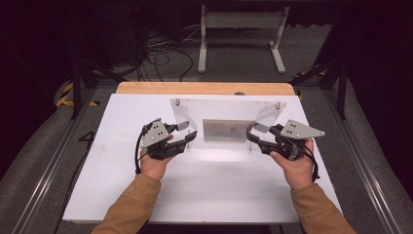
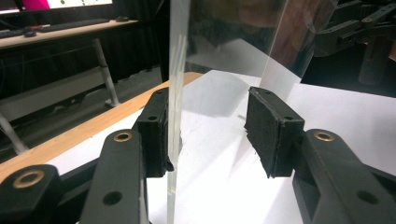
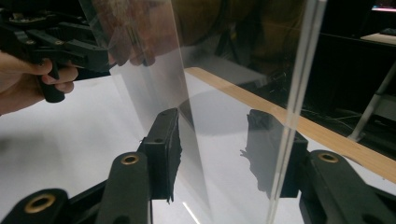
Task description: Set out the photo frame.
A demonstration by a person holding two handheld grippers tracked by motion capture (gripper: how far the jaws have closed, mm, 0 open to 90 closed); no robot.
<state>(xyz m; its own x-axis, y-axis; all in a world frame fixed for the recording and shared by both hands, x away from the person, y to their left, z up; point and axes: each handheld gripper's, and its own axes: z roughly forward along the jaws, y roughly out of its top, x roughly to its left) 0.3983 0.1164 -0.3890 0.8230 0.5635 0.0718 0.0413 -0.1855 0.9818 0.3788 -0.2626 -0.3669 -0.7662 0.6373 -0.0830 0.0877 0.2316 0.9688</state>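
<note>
The left gripper straddles the left edge of a clear acrylic panel, jaws apart: in the left gripper view one pad lies against the sheet, the other stands clear, so nothing is clamped. The right gripper straddles the right edge at 3 o'clock, likewise released, the sheet close by one pad. The panel stands upright on the white table, toward 12 o'clock.

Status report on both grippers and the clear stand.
Left gripper and right gripper open, each straddling an edge of the clear upright acrylic stand. Nothing in the way.
</note>
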